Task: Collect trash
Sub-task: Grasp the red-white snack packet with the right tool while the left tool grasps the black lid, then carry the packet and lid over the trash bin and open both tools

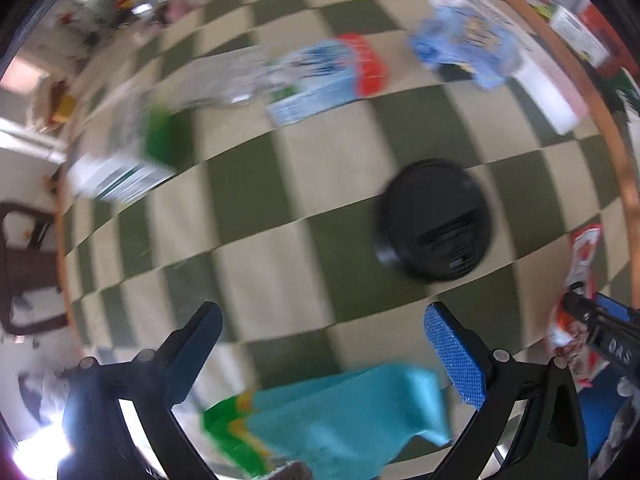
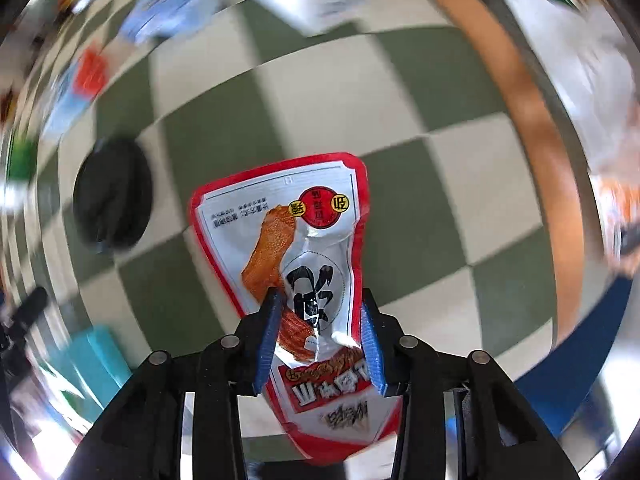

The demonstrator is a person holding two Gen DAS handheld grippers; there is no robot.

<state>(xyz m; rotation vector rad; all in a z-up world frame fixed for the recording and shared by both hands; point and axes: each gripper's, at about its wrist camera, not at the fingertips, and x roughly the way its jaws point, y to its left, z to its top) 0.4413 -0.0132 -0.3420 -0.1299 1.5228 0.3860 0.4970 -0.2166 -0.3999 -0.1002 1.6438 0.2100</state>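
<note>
The red-and-white snack packet (image 2: pixel 296 264) is pinched at its lower half between the blue pads of the right tongs (image 2: pixel 320 340), held above the green-and-cream checkered surface (image 2: pixel 420 92). The left tongs (image 1: pixel 324 344) stand wide with nothing between them, over a turquoise wrapper (image 1: pixel 344 416). A black round lid (image 1: pixel 434 220) lies just ahead, with blurred cartons and a blue bag (image 1: pixel 464 44) farther back.

The left gripper (image 1: pixel 322 354) gapes above a teal wrapper (image 1: pixel 344 416), near a black lid (image 1: pixel 434 220).
</note>
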